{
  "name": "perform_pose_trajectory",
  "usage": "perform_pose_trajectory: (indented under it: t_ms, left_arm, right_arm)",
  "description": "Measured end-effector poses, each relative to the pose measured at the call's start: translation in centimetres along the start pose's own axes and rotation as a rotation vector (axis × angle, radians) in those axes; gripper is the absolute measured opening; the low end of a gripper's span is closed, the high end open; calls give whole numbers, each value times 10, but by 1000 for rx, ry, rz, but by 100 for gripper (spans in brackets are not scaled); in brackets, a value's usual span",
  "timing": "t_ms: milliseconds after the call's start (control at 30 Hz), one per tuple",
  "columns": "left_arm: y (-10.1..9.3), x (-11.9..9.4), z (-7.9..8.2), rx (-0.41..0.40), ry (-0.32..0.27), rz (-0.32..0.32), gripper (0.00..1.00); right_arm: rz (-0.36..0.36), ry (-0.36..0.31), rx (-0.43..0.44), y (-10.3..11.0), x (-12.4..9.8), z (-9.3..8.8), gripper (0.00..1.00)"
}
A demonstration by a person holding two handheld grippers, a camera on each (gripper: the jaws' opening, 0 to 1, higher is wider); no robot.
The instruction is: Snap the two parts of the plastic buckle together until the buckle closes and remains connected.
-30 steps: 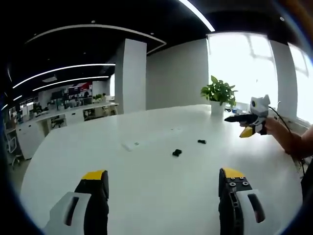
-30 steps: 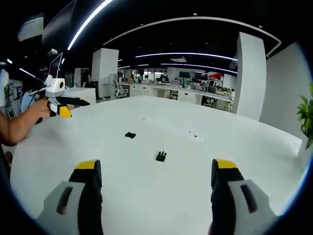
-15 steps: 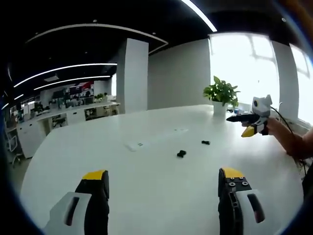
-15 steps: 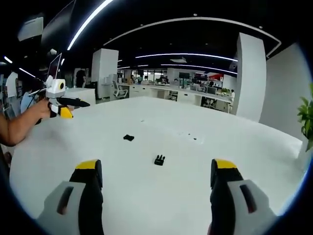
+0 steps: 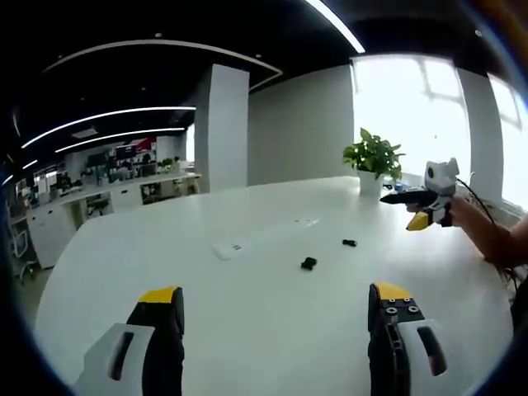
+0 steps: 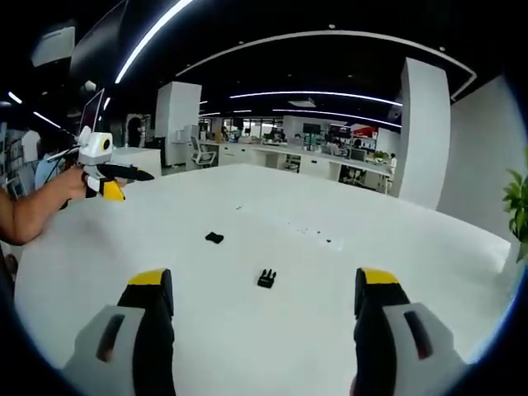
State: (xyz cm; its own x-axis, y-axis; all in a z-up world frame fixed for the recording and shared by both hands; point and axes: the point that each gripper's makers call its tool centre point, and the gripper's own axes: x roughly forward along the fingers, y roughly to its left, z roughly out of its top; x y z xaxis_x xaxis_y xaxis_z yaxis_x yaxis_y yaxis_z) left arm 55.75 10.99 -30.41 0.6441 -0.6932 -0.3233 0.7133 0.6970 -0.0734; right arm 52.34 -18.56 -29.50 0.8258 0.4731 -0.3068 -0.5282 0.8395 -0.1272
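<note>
1. Two black buckle parts are lying apart on the white table point(image 5: 247, 313): the pronged part point(image 6: 266, 278) and the socket part point(image 6: 214, 238).
2. The left gripper point(image 5: 276, 318) is hovering above the table, jaws spread wide, gripping nothing.
3. The right gripper point(image 6: 264, 318) is hovering likewise, jaws spread, empty.
4. A potted plant point(image 5: 373, 161) is standing at the far edge.

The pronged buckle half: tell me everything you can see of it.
The pronged half is a small black piece, plastic by its look, with short prongs sticking out of a blocky base. It lies flat on the white table, loose, ahead of the right tongs and between their open jaws in the right gripper view. Nothing touches it but the table. The other half lies apart from it, farther off.
</note>
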Motion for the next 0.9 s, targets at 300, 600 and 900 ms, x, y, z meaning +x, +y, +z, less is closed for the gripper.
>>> perform_pose_trajectory:
  t_ms: [300, 600, 900]
  left_arm:
    - [2, 5, -1, -5, 5, -5, 93]
    - [4, 12, -6, -11, 19, -7, 95]
    - [6, 17, -2, -11, 17, -12, 95]
  right_arm:
    - [-2, 6, 0, -3, 3, 0, 91]
    - [6, 5, -2, -1, 11, 2, 91]
    - [5, 4, -11, -4, 18, 7, 90]
